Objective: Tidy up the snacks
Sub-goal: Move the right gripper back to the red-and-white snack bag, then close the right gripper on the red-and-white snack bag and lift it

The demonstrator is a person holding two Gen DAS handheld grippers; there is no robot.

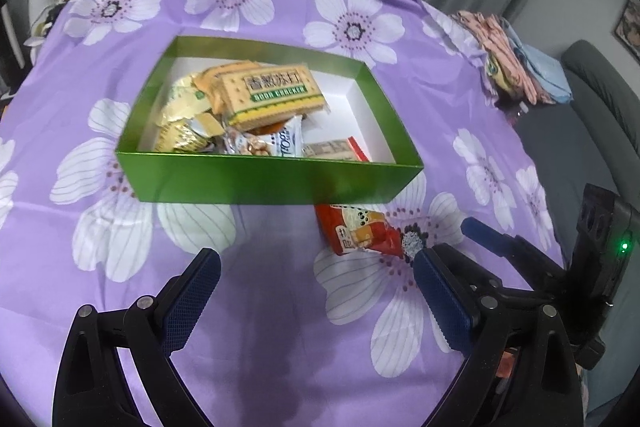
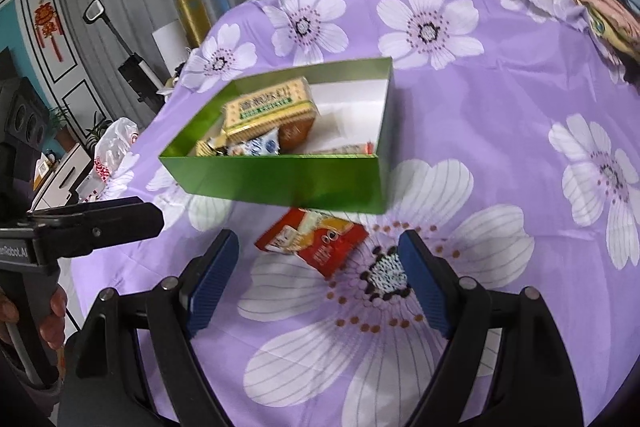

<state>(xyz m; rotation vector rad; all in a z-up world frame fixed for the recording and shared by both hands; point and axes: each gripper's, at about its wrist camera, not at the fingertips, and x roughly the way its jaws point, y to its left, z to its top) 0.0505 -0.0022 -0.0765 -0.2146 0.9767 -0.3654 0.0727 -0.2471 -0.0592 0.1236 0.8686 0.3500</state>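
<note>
Green box [image 1: 280, 183] on purple floral cloth [image 1: 100, 287], snacks inside; red packet [image 1: 360, 231] just outside its near wall. Left gripper [image 1: 316, 279] wide open, empty. Right wrist: right gripper [image 2: 318, 259] spread wide, nothing gripped, packet [image 2: 316, 241] ahead between its 2 fingers.

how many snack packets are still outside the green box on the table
1. A red snack packet lies on the purple tablecloth just in front of the green box. The box's near wall could hide another packet behind it.
</note>
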